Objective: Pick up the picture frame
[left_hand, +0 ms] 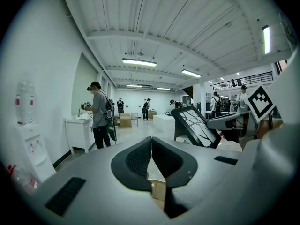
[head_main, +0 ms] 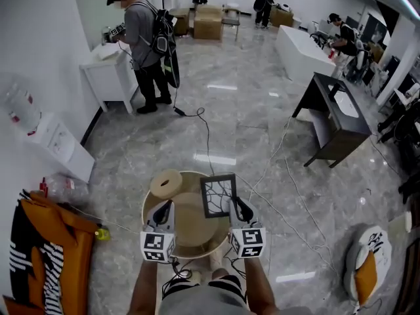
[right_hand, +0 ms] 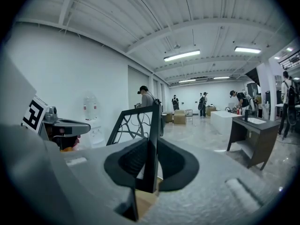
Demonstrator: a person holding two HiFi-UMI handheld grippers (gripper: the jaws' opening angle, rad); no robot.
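The picture frame (head_main: 218,195), black with a branching line pattern on white, is lifted off the round beige table (head_main: 197,230) and stands tilted. My right gripper (head_main: 237,206) is shut on its right edge. In the right gripper view that black edge (right_hand: 151,149) runs upright between the two pads, with the patterned face (right_hand: 133,125) leaning left. My left gripper (head_main: 167,207) hangs level with it to the left, about a frame's width off. Its pads (left_hand: 140,157) meet with nothing between them. In the left gripper view the frame (left_hand: 197,125) shows to the right.
A beige ring-shaped roll (head_main: 166,184) sits at the table's back left. Cables (head_main: 209,143) trail over the glossy floor. A person (head_main: 147,44) stands at a white cabinet (head_main: 108,77); a dark sink table (head_main: 335,120) is at right, an orange bag (head_main: 52,254) at left.
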